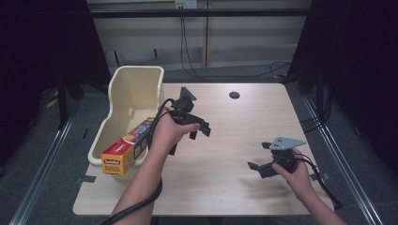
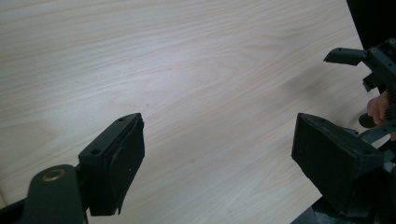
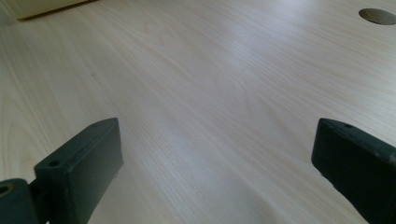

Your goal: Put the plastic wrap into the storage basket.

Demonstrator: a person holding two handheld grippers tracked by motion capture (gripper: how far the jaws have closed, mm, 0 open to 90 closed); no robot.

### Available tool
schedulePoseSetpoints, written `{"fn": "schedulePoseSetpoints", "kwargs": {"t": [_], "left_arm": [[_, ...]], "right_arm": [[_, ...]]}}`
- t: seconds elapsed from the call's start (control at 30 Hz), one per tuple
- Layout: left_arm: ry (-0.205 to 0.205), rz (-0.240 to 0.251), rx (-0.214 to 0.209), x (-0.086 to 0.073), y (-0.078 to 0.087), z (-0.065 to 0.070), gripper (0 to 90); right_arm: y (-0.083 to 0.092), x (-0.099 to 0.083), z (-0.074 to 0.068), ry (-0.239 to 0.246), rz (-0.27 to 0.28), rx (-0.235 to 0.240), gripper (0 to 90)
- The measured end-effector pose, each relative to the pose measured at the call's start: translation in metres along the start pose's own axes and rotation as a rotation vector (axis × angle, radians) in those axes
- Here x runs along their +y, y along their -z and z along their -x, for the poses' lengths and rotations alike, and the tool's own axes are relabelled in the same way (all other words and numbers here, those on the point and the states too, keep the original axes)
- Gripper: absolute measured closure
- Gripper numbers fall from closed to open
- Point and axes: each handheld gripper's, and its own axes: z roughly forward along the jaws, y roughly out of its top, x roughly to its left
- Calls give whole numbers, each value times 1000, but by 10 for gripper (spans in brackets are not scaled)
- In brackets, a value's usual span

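the right gripper (image 1: 261,165) sits low near the front right of the pale wood-grain table (image 1: 234,136), held in the right hand (image 1: 296,174); in the right gripper view its two black jaws stand wide apart with only bare tabletop between them. a broad stretch of open board lies between it and the left gripper (image 1: 199,131), which the left hand (image 1: 169,131) holds further in, left of centre; its jaws are also parted and hold nothing, blunt matte blocks over smooth laminate in the left gripper view. just left of that hand an orange and yellow plastic wrap box (image 1: 126,152) leans out over the near lip of a cream plastic bin (image 1: 133,89) standing on the table's left edge; the box's far end is hidden behind the hand and wrist. a dark round grommet hole (image 1: 234,95) marks the far side. beyond the back edge, cables and dark curtains blur together
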Motion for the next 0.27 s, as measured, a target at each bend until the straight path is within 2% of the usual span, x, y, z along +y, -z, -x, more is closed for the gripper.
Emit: {"fn": "schedulePoseSetpoints", "kwargs": {"t": [0.17, 0.27], "left_arm": [[-7, -1, -13, -4, -10, 0, 170], [-20, 5, -4, -5, -14, 0, 167]], "right_arm": [[0, -1, 0, 0, -6, 1, 16], [0, -2, 2, -2, -8, -7, 17]]}}
